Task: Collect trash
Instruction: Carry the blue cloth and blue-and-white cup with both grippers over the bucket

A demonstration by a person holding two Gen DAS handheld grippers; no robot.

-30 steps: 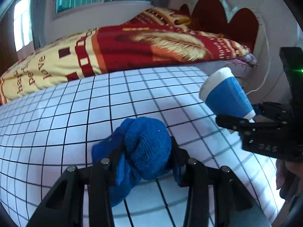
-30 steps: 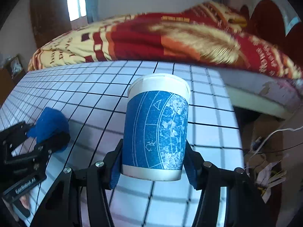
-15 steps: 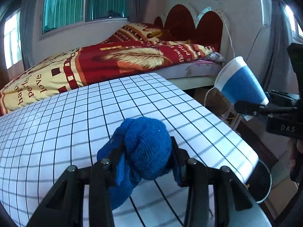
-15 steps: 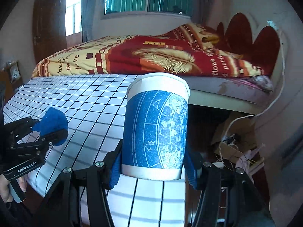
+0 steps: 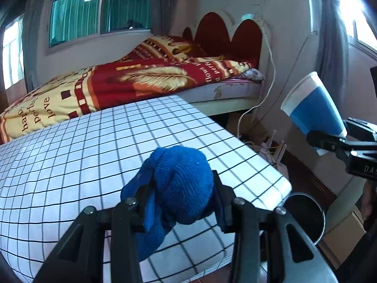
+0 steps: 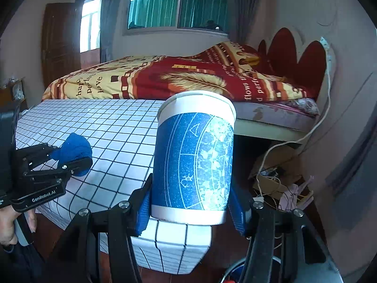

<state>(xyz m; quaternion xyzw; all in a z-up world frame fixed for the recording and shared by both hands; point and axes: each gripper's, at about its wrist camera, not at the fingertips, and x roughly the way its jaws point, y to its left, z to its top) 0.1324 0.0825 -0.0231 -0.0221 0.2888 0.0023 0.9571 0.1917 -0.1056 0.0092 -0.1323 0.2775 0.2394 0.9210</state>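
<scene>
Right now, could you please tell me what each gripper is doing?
Left gripper: closed on the blue knitted cloth ball.
Right gripper: closed on the blue-and-white paper cup.

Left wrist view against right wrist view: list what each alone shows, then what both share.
Left wrist only: the round black bin by the table's corner, seen whole.
Right wrist only: a hand gripping the left hand-held gripper and a brown wooden door.
Both: blue knitted cloth ball, blue-and-white paper cup, grid-patterned table, bed with red-yellow blanket.
</scene>
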